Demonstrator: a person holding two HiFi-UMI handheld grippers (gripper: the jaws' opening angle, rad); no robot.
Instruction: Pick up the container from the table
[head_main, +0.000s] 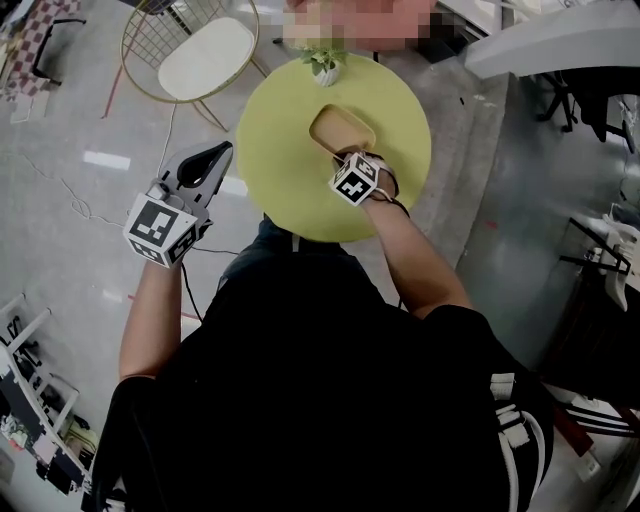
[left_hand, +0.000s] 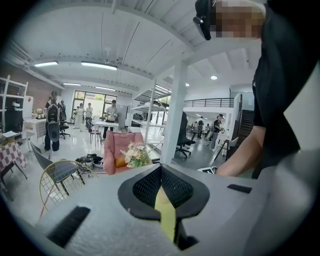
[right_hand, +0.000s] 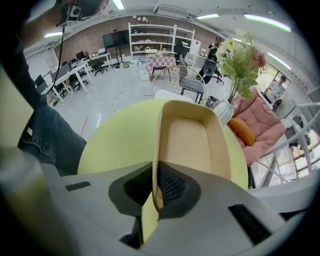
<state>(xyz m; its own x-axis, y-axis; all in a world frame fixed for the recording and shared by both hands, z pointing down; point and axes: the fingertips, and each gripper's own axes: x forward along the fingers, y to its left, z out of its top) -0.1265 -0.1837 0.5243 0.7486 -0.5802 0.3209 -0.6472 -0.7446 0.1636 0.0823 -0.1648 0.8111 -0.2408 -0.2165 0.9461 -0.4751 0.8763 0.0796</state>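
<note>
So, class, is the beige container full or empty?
Empty: the right gripper view looks into the container and shows only its bare beige floor.

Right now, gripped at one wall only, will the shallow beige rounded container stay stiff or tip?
Probably stiff: the shallow beige container shows no bend in the right gripper. Empty, so likely light. Held at one edge, it may swing.

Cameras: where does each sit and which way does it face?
Head view: on the person's head, steeply down at the table; both forearms show.
Left gripper view: on the left gripper, roughly level across the hall; a forearm shows.
Right gripper view: on the right gripper, down at the gripped container; jeans show.
All three share the flowers.
</note>
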